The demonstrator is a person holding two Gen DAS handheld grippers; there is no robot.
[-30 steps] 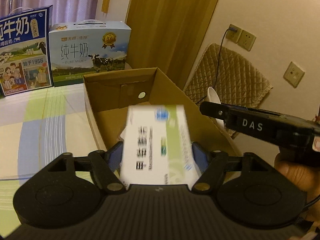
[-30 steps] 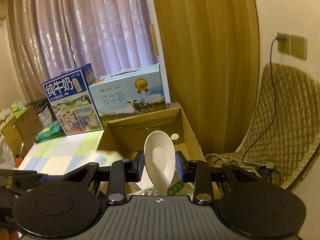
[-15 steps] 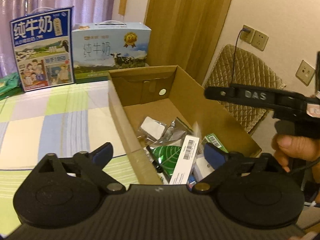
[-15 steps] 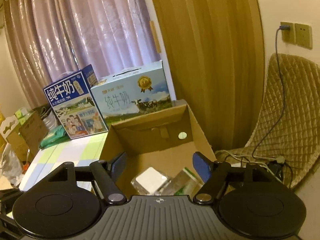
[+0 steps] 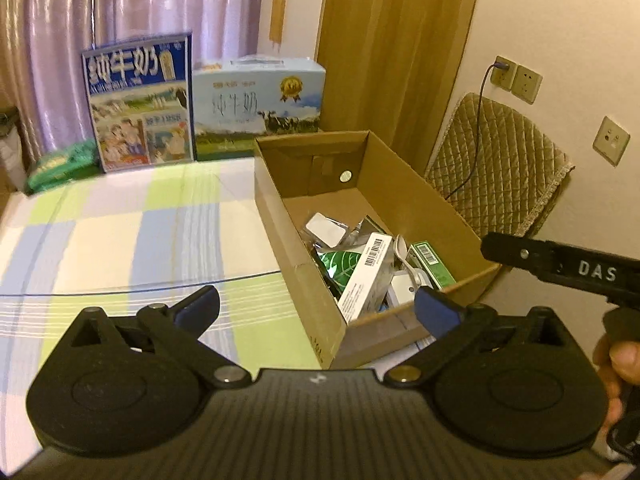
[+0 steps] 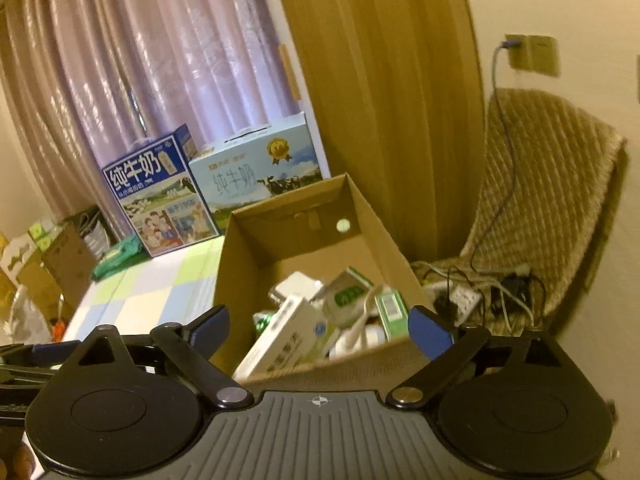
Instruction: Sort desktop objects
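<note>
Hanging wide apart with nothing held: left gripper [image 5: 316, 312] | right gripper [image 6: 320, 330] spread wide too, nothing held | box [image 5: 404, 184] just ahead of both | white pack [image 5: 366, 276] and spoon [image 5: 404, 252] lie inside

The left gripper [image 5: 316, 306] is matte black, with 2 round discs, a ribbed grey centre plate, silver pivot screws and blue-padded fingers [image 5: 436, 312]. The right gripper [image 6: 320, 330] matches it, with a small crosshair mark on its plate. Its black side bar reads "DAS" in white.
</note>
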